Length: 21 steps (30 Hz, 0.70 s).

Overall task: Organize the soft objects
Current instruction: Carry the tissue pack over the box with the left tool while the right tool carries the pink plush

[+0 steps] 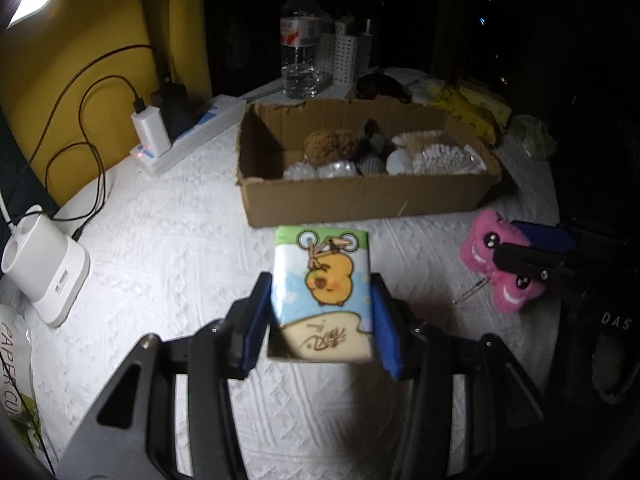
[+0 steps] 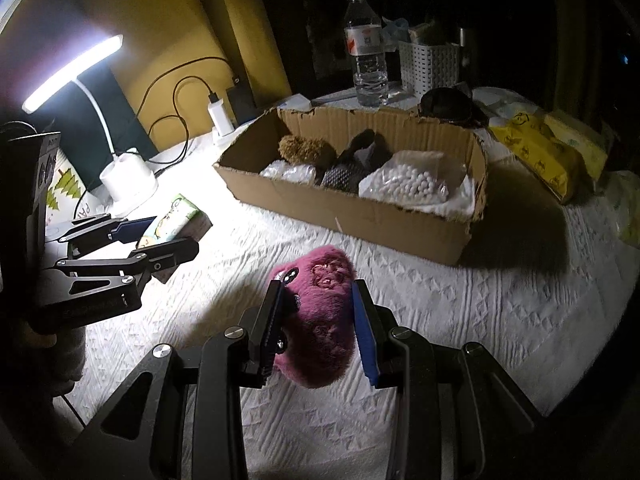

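In two grippers, two soft items.

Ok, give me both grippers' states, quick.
Left gripper: closed on the tissue pack, held above the table.
Right gripper: closed on the pink plush toy.

The sides of the tissue pack [image 1: 322, 294] are covered by the left gripper [image 1: 322, 312] pads, and its print is slightly blurred. The lower half of the pink plush toy [image 2: 320, 320] is hidden between the right gripper [image 2: 320, 328] fingers. The floor of the cardboard box [image 1: 360, 200] is masked by its near wall. A paper cup sleeve [image 1: 14, 364] is cut off by the left edge. Beyond the water bottle [image 2: 366, 46], everything is lost in darkness.
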Each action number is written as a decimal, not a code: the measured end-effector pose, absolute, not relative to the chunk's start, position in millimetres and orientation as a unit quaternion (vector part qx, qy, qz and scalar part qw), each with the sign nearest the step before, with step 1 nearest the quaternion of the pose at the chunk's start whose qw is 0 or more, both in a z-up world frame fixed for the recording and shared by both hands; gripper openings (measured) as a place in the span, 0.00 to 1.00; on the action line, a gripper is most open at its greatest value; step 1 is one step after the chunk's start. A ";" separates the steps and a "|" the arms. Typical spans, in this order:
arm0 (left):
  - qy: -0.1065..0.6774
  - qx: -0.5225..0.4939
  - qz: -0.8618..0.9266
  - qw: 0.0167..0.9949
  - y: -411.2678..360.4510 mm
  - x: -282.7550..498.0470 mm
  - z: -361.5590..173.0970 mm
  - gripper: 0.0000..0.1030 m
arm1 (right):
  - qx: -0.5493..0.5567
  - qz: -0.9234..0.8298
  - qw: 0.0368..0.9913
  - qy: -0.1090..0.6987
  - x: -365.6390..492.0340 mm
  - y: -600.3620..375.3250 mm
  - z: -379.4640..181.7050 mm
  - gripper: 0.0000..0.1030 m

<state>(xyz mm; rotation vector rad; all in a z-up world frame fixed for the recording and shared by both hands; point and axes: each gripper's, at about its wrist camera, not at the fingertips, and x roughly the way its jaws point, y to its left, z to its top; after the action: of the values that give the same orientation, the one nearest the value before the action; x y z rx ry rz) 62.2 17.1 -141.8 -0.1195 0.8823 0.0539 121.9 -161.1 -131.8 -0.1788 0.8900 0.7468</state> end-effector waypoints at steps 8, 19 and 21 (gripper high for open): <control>0.415 -0.063 0.029 0.907 23.0 80.8 -131.5 0.47 | -0.081 0.360 0.832 0.415 142.8 -159.5 -124.3 0.35; 0.400 -0.051 0.042 0.914 36.9 109.5 -118.9 0.47 | -0.053 0.368 0.834 0.408 171.2 -159.5 -115.3 0.35; 0.397 -0.050 0.042 0.916 39.1 114.8 -117.1 0.47 | -0.050 0.368 0.835 0.405 175.6 -158.5 -112.1 0.35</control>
<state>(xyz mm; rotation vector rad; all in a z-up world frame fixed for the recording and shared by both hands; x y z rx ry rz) 114.8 39.1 -117.1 -0.1026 0.8163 0.0862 175.6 -158.5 -112.1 -0.1057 0.8584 0.7797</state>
